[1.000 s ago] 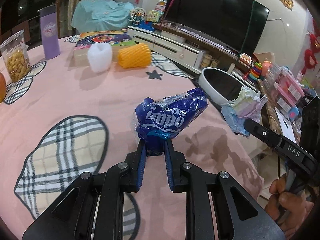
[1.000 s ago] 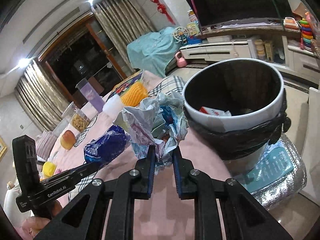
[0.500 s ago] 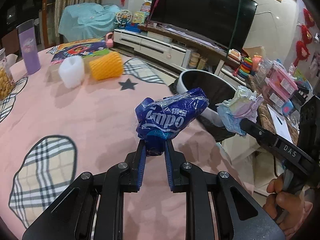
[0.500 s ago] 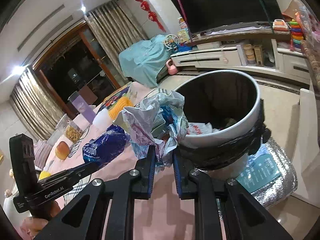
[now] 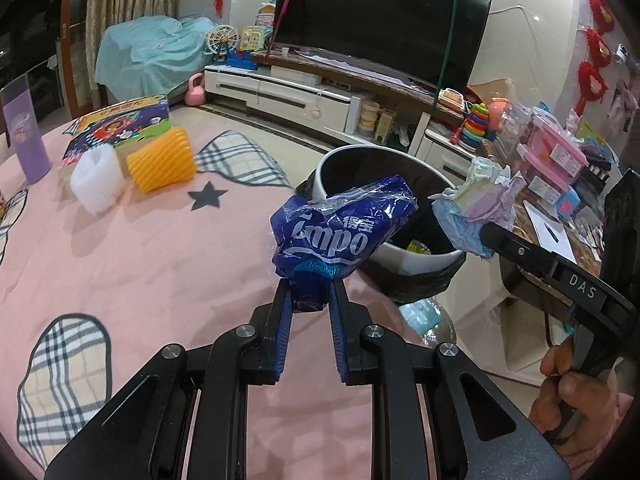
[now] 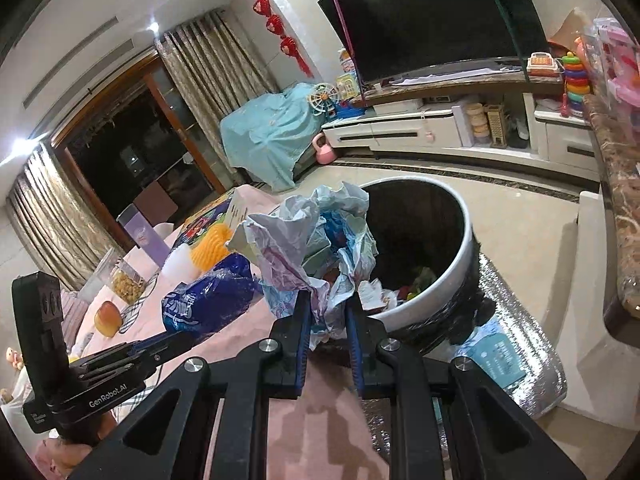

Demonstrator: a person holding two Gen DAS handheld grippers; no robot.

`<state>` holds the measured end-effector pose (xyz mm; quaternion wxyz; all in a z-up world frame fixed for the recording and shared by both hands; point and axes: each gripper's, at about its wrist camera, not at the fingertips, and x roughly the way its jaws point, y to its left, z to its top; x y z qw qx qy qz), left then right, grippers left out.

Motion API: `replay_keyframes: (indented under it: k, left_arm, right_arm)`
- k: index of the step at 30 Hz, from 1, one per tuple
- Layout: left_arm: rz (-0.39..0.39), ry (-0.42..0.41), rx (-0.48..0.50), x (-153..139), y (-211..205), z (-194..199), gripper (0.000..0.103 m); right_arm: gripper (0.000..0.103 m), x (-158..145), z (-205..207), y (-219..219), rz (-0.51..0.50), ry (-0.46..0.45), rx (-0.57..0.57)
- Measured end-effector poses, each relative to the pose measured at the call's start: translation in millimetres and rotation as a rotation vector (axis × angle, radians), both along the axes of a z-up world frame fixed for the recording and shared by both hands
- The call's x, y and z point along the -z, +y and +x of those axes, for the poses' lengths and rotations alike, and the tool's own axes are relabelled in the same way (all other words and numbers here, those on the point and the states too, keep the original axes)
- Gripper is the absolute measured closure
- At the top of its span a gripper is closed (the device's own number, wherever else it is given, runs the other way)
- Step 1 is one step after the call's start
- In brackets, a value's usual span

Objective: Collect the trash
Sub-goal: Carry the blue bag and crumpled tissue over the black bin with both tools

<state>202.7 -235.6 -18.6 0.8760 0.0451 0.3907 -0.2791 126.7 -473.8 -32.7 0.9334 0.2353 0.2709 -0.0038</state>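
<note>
Jutting from the left gripper (image 5: 310, 292), the blue wrapper (image 5: 340, 236) is pinched.

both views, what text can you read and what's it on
"mpo", cut off at the left, with "Neutral" below: blue wrapper held in the left gripper.
"DAS": right gripper body, left wrist view.
"GenRobot.AI": left gripper body, right wrist view.
Chinese characters on the wrapper, box print and bin scraps: too small or blurred.
</note>
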Motion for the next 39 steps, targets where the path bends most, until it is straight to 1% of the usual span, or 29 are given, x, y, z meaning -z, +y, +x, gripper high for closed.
replay_keyframes:
  k: [7,16,21,24,31,35,39]
  left_arm:
    - [0.015,-0.004,0.015,-2.3,-17.1,7.1,0.086]
    - [0.033,-0.010,0.028,-4.9,-38.0,22.5,0.086]
    - [0.057,-0.017,0.051,-6.4,-52.9,31.7,0.086]
    - [0.067,-0.023,0.062,-7.1,-61.0,34.8,0.086]
    - [0.089,-0.036,0.080,-8.1,-77.3,41.9,0.086]
    - [0.090,-0.033,0.084,-7.6,-82.2,46.3,0.086]
    - [0.108,-0.027,0.091,-4.7,-87.8,50.4,0.086]
  right_arm:
    - [0.086,0.3,7.4,-12.4,-0.016,0.016,0.019]
    - [0.086,3.3,25.2,-23.8,-0.053,0.061,0.021]
    - [0.086,4.3,36.0,-28.8,-0.072,0.098,0.020]
    - [0.086,2.7,40.9,-31.5,-0.081,0.104,0.019]
    - [0.085,1.5,48.4,-39.6,-0.079,0.107,0.026]
    - [0.084,3.8,55.0,-42.7,-0.087,0.126,0.021]
    - [0.084,6.7,60.6,-42.2,-0.093,0.146,0.011]
